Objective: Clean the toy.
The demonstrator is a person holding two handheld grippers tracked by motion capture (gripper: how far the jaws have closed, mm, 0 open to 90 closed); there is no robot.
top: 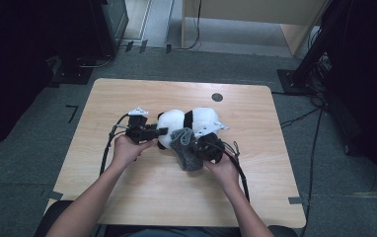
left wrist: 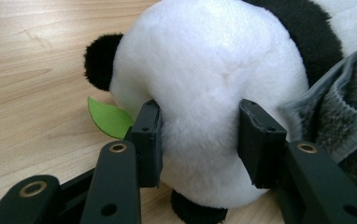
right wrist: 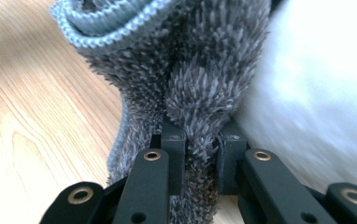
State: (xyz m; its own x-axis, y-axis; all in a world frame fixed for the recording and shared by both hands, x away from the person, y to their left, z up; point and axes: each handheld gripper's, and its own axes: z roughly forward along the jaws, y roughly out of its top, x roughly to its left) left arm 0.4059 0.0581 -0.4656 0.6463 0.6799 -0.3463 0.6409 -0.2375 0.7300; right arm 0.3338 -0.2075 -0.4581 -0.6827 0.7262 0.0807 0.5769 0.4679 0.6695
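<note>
I hold the left gripper [top: 158, 131] at the 9 o'clock side of the toy panda [top: 189, 121], which lies near the centre of the worktop [top: 127, 98]. In the left gripper view, both fingers [left wrist: 148, 140] press into the white plush of the panda's rounded end, so this gripper is clamped on the panda at a moderate width. A green felt leaf [left wrist: 109, 119] sticks out from under the panda at the 9 o'clock side of that view, lying on the wood. A black ear or paw shows just above the leaf.

I hold the right gripper [top: 200, 146] at the 6 o'clock side of the panda. In the right gripper view, its fingers [right wrist: 173, 154] stand narrow and pinch a fold of the grey fuzzy sock [right wrist: 200, 70]. The sock's ribbed cuff opens at the 12 o'clock edge of that view. The sock touches the panda's white body, which lies at its 3 o'clock side there. In the high view, the sock drapes from the panda's front down onto the worktop.
</note>
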